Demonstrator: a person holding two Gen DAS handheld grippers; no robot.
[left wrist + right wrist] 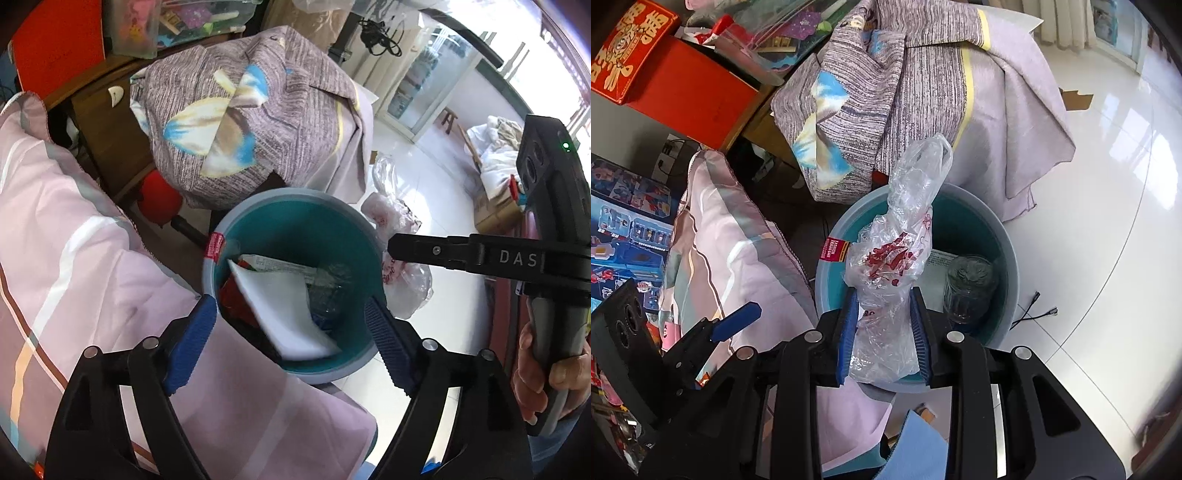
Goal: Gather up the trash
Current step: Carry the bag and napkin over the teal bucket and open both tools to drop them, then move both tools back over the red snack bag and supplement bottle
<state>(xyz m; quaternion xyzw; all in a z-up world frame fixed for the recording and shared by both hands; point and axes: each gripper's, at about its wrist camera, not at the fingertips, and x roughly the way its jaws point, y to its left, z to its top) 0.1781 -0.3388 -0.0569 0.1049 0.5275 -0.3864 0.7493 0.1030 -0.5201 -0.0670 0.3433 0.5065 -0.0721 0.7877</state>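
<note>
Left gripper (pixel 291 314) above teal bin (pixel 258 210), jaws spread wide, nothing between the blue pads (pixel 192 343); white sheet (pixel 280 314) lying inside bin atop other trash. Right gripper (pixel 884 328) over same bin's near rim, pads clamped on crumpled clear plastic bag (pixel 901 254) with red print, bag standing up above bin opening. Pink striped bedding (pixel 74 258) just left of bin.

Both cameras are riding on the grippers and looking steeply down along their fingers, close in over the bin (pixel 295 206). The left view is peering between its wide-spread fingers (pixel 192 332) straight into the bin, and it is catching the right gripper's black body at its right edge. The right view is facing the same bin (pixel 1008 251) from just as near, with the left gripper's blue finger (pixel 737 321) poking in low left. Both are sharing the bin, the pink quilt (pixel 74 240) and the grey patterned cloth (pixel 886 92) behind.
</note>
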